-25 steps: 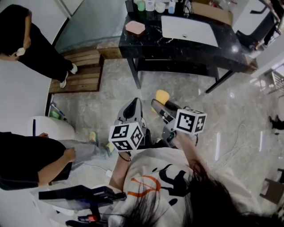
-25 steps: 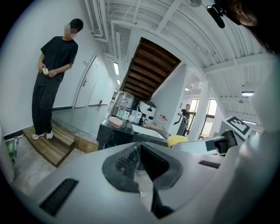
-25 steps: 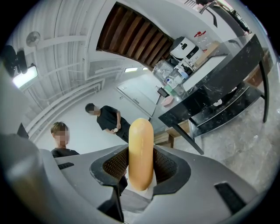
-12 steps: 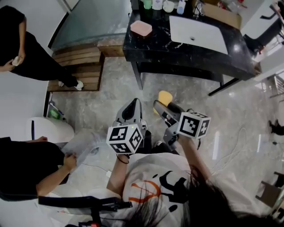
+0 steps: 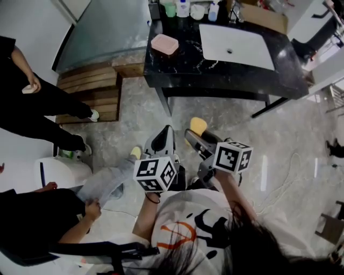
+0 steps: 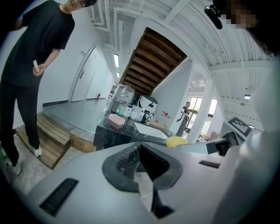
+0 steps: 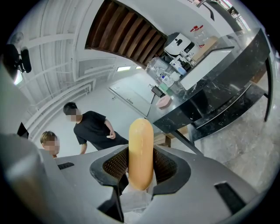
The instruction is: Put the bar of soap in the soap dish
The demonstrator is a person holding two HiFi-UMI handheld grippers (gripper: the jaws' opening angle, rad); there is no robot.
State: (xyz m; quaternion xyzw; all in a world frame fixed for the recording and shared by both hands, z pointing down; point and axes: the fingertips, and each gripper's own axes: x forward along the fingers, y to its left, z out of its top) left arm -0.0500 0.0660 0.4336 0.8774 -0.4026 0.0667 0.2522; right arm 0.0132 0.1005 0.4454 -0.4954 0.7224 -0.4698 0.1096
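A yellow bar of soap [image 5: 198, 125] [image 7: 140, 153] stands on edge between the jaws of my right gripper [image 5: 194, 132] [image 7: 140, 173], which is shut on it above the floor. The pink soap dish [image 5: 164, 44] [image 7: 164, 102] [image 6: 116, 121] sits on the left end of the black marble counter [image 5: 188, 67], far ahead of both grippers. My left gripper [image 5: 163, 135] [image 6: 140, 153] hangs beside the right one with its jaws together and nothing between them. In the left gripper view the soap [image 6: 176, 141] shows at the right.
A white sink basin [image 5: 234, 47] is set in the counter right of the dish, with bottles and cups [image 5: 185, 8] along the back. A wooden pallet step [image 5: 88, 96] lies left of the counter. People in black stand [image 5: 37, 102] and sit [image 5: 48, 220] at the left.
Both grippers hold much the same pose, the soap still in the right one. The standing person in black has stepped across at the left, and the head view has shifted slightly.
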